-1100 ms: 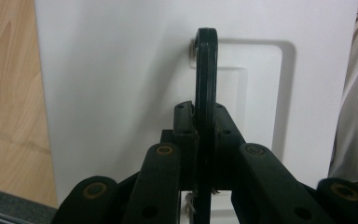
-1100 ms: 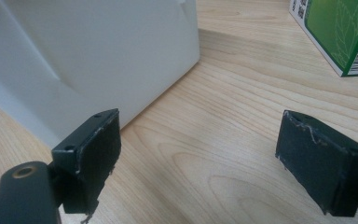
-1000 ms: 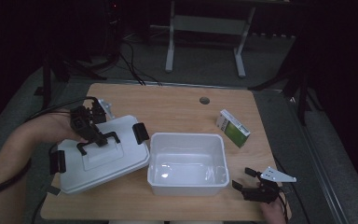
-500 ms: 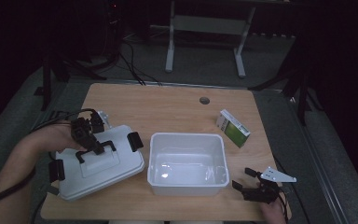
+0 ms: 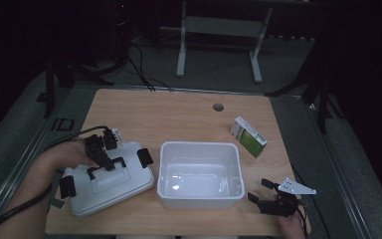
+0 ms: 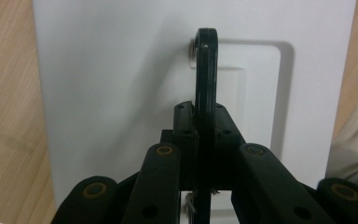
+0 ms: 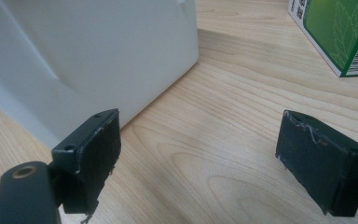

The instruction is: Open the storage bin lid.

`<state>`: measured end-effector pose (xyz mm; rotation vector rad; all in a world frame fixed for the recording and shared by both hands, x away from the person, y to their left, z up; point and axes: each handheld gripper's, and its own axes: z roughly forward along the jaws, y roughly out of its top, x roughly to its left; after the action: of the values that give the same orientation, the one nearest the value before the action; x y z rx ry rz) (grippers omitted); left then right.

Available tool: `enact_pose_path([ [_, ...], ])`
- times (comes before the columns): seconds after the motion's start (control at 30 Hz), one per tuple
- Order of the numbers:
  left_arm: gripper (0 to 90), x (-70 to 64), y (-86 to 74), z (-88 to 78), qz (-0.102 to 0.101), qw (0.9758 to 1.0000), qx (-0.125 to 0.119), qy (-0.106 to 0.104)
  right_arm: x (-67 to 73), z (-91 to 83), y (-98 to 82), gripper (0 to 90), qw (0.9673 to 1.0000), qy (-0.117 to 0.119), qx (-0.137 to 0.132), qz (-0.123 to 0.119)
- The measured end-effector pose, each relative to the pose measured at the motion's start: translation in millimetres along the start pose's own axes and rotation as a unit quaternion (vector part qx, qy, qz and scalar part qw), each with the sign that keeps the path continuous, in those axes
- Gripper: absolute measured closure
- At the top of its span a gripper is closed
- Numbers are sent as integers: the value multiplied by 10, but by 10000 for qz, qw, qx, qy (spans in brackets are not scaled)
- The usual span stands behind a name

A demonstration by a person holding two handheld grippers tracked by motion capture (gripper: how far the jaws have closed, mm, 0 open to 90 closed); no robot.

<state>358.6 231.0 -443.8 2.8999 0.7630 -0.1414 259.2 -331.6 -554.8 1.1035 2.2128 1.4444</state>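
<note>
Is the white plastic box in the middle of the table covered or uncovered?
Uncovered. The white rectangular plastic box shows its bare inside, and its white lid with black handle lies beside it on the wooden table.

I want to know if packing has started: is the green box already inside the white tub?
No: the green box lies on the table beyond the tub, which holds nothing.

green box (image 7: pixel 342 32) cut by frame edge | lid handle (image 6: pixel 205 84) base behind fingers (image 6: pixel 186 126)

White lid (image 5: pixel 110 185) with black handle (image 6: pixel 205 79) and clips — flat on the table's left, just beside the open white box (image 5: pixel 200 174).
</note>
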Motion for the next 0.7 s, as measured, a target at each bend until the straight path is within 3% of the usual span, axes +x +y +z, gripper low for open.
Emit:
enact_pose_path([
  [0.2,839,35,83,194,19,9999,124,-60,9,0,0,135,9999,-49,23,-116],
  [0.7,838,80,201,332,-7,10000,31,-78,-11,-31,13,135,9999,-109,-75,-57],
])
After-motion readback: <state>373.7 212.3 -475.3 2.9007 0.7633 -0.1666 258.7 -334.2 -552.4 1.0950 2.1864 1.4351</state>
